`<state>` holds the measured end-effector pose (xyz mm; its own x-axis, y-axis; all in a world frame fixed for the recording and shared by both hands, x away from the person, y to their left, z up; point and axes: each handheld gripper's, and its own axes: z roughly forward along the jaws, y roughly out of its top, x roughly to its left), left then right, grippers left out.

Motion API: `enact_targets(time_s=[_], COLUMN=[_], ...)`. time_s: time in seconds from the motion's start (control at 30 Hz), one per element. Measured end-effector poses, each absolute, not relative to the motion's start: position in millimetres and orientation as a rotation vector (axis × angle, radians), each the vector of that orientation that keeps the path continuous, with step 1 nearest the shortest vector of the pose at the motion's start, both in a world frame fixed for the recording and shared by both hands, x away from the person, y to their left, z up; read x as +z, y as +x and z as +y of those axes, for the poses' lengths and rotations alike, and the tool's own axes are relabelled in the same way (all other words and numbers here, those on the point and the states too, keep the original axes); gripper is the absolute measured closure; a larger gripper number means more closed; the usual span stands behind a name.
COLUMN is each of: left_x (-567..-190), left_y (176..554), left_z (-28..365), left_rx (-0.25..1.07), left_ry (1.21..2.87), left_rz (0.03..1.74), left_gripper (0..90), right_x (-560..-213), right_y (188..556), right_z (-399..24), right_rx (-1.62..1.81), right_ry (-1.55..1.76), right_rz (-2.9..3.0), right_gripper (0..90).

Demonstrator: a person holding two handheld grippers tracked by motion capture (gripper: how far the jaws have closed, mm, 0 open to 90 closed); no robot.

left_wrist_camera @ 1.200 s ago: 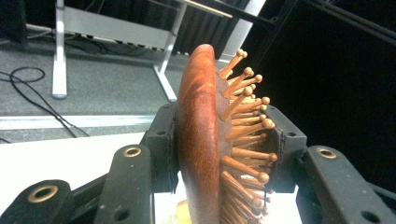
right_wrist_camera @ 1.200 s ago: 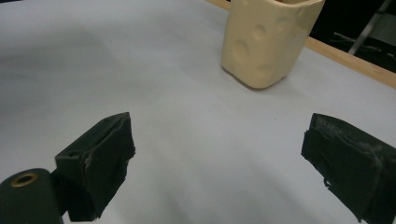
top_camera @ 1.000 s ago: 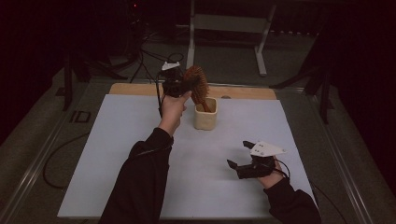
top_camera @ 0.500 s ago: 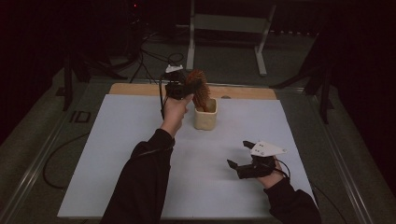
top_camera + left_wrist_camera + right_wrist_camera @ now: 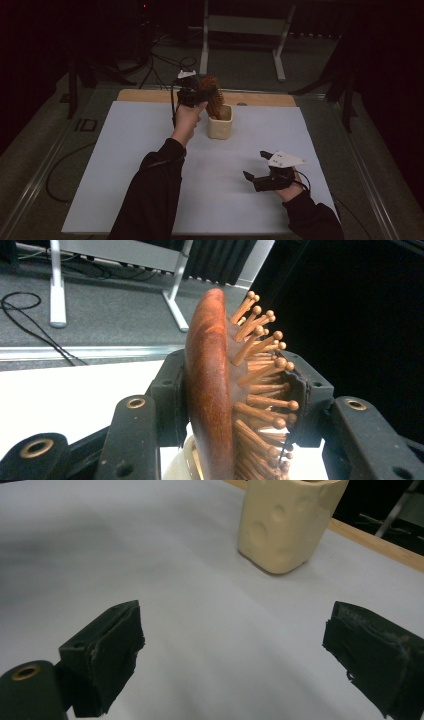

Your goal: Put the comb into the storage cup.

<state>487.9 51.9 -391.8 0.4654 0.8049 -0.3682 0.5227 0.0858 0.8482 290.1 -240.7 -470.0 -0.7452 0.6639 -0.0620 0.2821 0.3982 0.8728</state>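
A brown wooden hairbrush with ball-tipped pins stands head-up in a cream, dimpled cup at the back middle of the white table. My left gripper is shut on the brush head; one jaw presses its smooth back, the other its pins. The cup's rim shows just below the brush. My right gripper hovers low over the table's front right, jaws wide open with nothing between them. Its view looks across the table at the cup.
The white table top has a wooden strip along its far edge. Behind the table are a metal stand and cables on the dark floor. A cable loops past the table's left side.
My left gripper and the brush have shifted slightly toward the cup. The right gripper has stayed where it was.
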Motion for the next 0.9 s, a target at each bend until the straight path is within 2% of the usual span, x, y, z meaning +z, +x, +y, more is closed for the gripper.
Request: enact_targets(time_s=[0.23,0.37,0.57,0.63,0.9], left_x=[-388.6,-384.1,-374.5,-372.0,-366.6], left_y=[488.3,486.2,479.9,477.3,467.7], left_z=[52.2,51.5,58.5,61.1,69.4], left_rx=[0.302,0.33,0.342,0.32,0.335], left_ry=[1.604,1.627,1.639,1.647,1.717], left_rz=[1.199,1.211,1.169,1.119,1.035], left_gripper=[42.0,26.1,15.8,4.8,0.0], right_x=[-470.3,-470.5,-470.3,-470.4,-469.9], right_y=[290.1,290.1,290.0,290.0,290.1], right_z=[-240.5,-240.6,-240.7,-240.4,-241.1], right_rx=[1.295,1.291,1.291,1.291,1.29], right_ry=[0.817,0.818,0.821,0.816,0.819], right_rz=[2.26,2.26,2.26,2.26,2.259], right_gripper=[8.1,8.0,8.0,8.0,8.0])
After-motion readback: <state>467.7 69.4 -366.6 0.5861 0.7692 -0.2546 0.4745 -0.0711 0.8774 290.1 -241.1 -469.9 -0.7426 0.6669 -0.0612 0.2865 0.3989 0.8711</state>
